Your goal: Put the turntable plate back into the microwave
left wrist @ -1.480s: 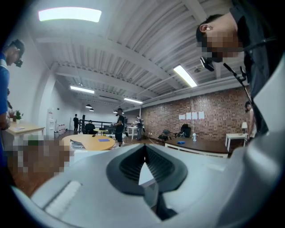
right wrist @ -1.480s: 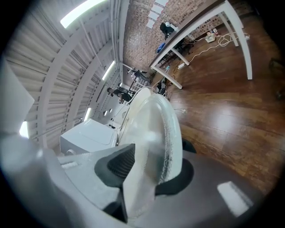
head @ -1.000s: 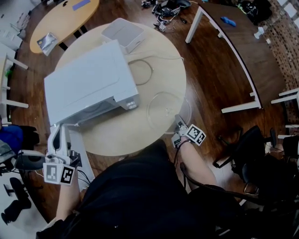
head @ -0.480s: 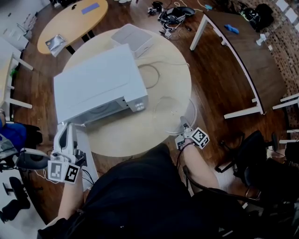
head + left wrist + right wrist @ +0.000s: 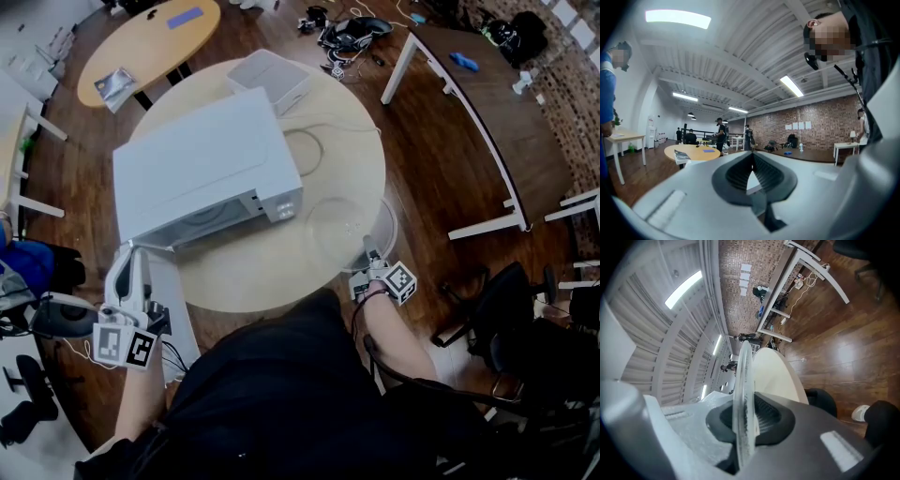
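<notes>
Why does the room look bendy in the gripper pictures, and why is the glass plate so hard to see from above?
Both gripper views: wide-angle lenses curve the ceiling beams and darken the corners. Head view: the turntable plate is clear glass, only a faint rim against the pale table. Right gripper view: its edge, pinched in the right gripper, looks blurry up close.

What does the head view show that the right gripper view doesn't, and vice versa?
Head view only: the white microwave on the round beige table, a white box behind it, and the clear glass turntable plate as a whole disc. Right gripper view only: the jaws shut on that plate's rim, seen edge-on, plus a brick wall and ceiling lights. Both: the right gripper holding the plate at the table's edge.
</notes>
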A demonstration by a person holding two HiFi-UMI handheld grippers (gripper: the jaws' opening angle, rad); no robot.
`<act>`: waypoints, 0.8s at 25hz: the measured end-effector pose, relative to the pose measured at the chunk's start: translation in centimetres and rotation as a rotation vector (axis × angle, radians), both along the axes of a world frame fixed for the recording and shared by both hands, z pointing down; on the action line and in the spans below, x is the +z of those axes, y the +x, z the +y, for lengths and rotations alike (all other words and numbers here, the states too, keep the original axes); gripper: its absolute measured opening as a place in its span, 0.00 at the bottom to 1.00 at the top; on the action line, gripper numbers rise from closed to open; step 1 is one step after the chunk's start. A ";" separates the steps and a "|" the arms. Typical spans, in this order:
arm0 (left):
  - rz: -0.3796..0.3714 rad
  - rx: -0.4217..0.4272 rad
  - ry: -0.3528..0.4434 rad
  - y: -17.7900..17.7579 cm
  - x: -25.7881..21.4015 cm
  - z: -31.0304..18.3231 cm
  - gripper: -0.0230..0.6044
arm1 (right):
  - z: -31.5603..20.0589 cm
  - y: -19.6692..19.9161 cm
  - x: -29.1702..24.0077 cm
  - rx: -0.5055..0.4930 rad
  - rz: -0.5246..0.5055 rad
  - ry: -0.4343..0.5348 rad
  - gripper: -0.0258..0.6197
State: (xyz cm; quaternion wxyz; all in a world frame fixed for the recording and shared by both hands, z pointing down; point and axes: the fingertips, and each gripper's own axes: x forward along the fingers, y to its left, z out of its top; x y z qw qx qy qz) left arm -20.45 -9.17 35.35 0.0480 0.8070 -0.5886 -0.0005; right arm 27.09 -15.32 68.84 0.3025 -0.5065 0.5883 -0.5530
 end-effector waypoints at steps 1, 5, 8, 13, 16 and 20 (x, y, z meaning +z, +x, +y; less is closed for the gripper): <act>0.001 0.000 0.001 -0.1 -0.1 0.0 0.04 | 0.1 0.0 -0.3 0.012 -0.013 0.004 0.08; 0.013 0.000 0.007 -0.6 -0.2 0.3 0.04 | 0.4 -0.1 -1.3 0.039 -0.036 0.021 0.08; 0.026 0.004 0.011 -0.6 -0.5 0.7 0.04 | 0.8 0.0 -2.1 0.055 -0.037 0.031 0.08; 0.037 -0.011 0.029 -2.1 -0.8 1.6 0.04 | 0.8 -0.9 -3.1 0.081 -0.063 0.062 0.08; 0.042 -0.021 0.045 -2.5 -0.7 2.0 0.04 | 0.9 -0.7 -4.0 0.100 -0.085 0.073 0.08; 0.057 -0.019 0.048 -3.3 -0.3 2.5 0.04 | 1.0 -1.3 -5.5 0.129 -0.120 0.118 0.08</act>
